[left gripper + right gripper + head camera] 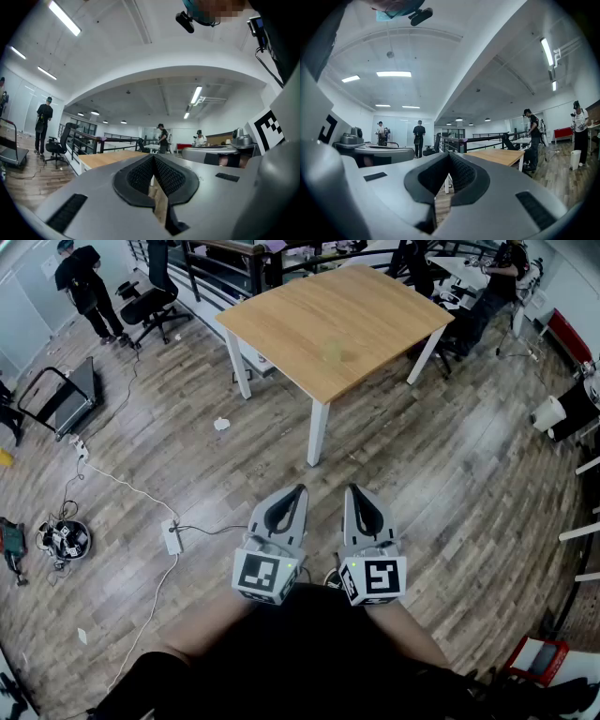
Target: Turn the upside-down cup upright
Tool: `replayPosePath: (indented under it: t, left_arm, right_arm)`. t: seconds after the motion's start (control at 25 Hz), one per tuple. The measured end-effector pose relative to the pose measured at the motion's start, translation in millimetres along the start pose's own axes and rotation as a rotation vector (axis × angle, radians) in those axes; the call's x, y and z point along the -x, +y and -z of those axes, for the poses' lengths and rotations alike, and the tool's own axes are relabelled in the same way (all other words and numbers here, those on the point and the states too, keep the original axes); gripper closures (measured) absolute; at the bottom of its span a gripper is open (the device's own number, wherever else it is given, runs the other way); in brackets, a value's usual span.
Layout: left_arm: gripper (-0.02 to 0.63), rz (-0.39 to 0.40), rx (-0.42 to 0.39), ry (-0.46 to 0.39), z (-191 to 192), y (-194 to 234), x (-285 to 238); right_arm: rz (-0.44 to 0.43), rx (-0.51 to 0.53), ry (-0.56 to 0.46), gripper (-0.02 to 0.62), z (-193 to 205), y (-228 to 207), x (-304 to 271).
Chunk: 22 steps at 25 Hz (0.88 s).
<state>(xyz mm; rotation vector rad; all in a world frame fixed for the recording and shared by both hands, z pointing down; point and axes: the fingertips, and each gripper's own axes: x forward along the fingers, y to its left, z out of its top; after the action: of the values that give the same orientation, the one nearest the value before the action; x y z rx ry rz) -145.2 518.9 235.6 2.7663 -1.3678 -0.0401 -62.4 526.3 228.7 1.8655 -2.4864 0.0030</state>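
A wooden table (375, 343) with white legs stands ahead of me on the plank floor. Near the middle of its top lies a small pale yellowish thing (335, 353), too small and faint to tell its shape. My left gripper (298, 491) and right gripper (353, 491) are side by side close to my body, well short of the table, pointing level toward it. Both are shut with nothing between the jaws. In the left gripper view the left gripper (153, 157) has its pads pressed together, and the right gripper view shows the right gripper (449, 155) the same way.
A power strip (172, 536) with a white cable lies on the floor to my left. An office chair (150, 301), a standing person (86, 287) and a treadmill (61, 399) are far left. Desks with another person (502, 277) and a white bin (548, 413) are at right.
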Motion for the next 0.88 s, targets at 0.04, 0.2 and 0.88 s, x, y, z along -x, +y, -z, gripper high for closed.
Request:
replayPosePath:
  t: [0.04,0.2,0.88]
  left_arm:
    - [0.598,0.001,0.002,0.001,-1,5,1]
    - [0.598,0.015,0.004,0.001,-1,24,5]
    - [0.598,0.026,0.036,0.058,39,93,-99]
  right_arm:
    - [-0.002,0.004,-0.001,0.581,-3,4,-4]
    - [0.012,0.005,-0.005,0.581,-2,19,-16]
    - [0.13,-0.116,0.054,0.581,50,-71,-121]
